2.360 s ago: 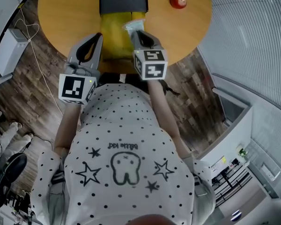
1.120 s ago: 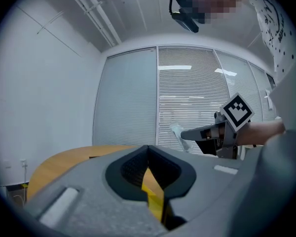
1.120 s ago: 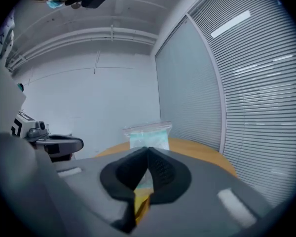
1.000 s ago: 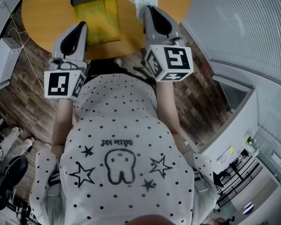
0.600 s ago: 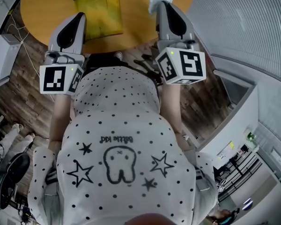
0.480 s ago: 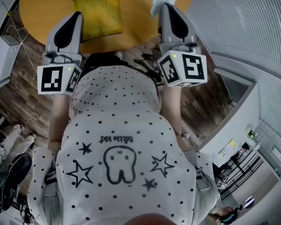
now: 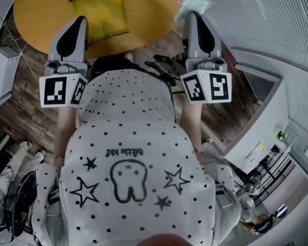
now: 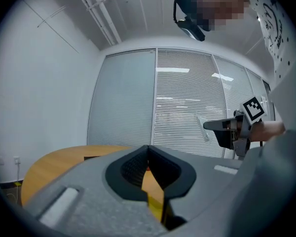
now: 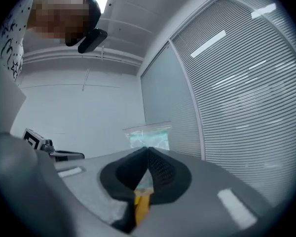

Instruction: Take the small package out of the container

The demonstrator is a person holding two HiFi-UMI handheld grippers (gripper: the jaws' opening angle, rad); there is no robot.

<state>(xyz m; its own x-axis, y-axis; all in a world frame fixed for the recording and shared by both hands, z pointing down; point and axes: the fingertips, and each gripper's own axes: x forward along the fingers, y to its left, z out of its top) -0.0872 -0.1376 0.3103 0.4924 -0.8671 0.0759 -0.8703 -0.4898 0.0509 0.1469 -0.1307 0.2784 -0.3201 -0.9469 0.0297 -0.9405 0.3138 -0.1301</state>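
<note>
The small package [image 9: 147, 136], a clear, crinkled plastic bag with pale teal contents, stands upright, pinched in the right gripper [image 7: 191, 14], well to the right of the yellow container [image 7: 100, 12]. The left gripper [image 8: 148, 149], just beside the container, has its jaws pressed together, empty.

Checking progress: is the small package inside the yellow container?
No, the right gripper holds the small package well to the right of the yellow container.

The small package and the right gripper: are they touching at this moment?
Touching. In the right gripper view the right gripper has its jaws shut on the lower edge of the small package, which sticks up beyond them.
</note>
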